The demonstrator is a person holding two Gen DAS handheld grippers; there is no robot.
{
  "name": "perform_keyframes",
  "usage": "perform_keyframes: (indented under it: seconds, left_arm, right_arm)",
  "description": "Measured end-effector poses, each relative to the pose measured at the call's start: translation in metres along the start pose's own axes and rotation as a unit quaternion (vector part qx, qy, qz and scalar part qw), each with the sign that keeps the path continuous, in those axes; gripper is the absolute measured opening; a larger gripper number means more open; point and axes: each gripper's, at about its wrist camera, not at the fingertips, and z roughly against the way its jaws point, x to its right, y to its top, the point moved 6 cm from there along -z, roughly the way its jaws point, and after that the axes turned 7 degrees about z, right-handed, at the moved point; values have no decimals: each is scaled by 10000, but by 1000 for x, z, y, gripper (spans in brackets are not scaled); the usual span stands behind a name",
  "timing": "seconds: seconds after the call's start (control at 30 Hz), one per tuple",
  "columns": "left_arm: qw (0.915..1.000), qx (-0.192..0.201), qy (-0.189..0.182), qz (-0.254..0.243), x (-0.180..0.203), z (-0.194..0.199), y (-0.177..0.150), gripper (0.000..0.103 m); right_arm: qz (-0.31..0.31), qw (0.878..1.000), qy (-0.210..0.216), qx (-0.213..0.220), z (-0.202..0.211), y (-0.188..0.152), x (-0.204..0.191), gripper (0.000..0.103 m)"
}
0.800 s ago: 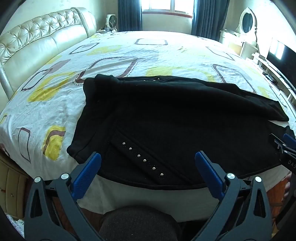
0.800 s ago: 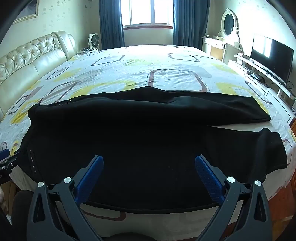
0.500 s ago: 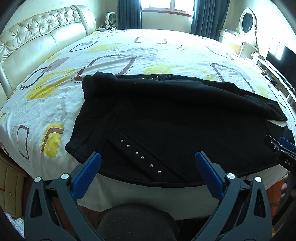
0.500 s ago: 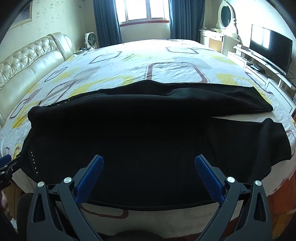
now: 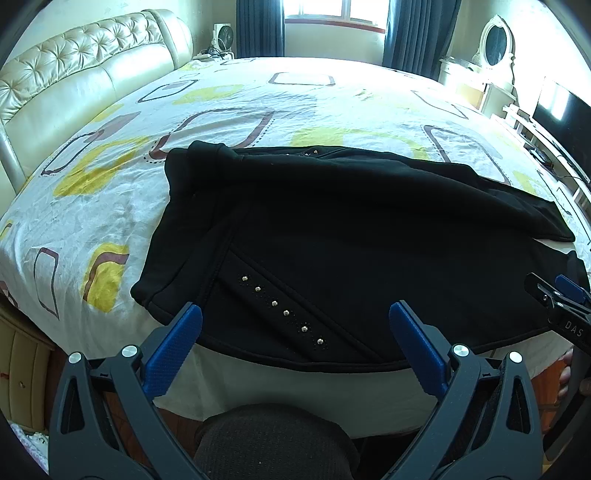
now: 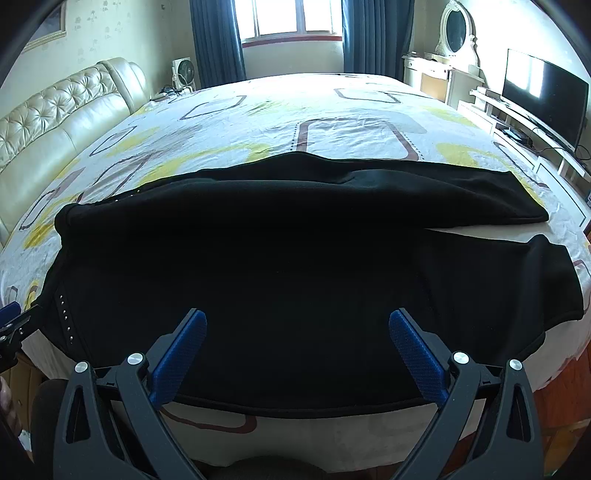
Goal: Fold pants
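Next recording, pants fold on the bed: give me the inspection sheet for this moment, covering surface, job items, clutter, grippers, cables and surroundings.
Surface: bed with patterned white sheet, wrinkled.
Job's things: black pants spread flat along the near edge, waistband left, legs apart at the right; stud row near the waist.
Clutter: nothing seen on the bed.
Grippers: left gripper and right gripper open, empty, over the near hem.
Cables: wires by the TV stand.
Surroundings: tufted headboard, fan, curtained window, vanity mirror.

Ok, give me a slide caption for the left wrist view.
Open left gripper poised over the studded waist end of black pants spread on a patterned bed.
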Motion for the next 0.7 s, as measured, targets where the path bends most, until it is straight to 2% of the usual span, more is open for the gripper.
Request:
perform_keyframes:
  seconds: [0.7]
  left_arm:
    - [10000, -27, 61, -35, 0, -1, -2, 101]
  right_arm:
    - [3, 9999, 66, -112, -7, -6, -2, 99]
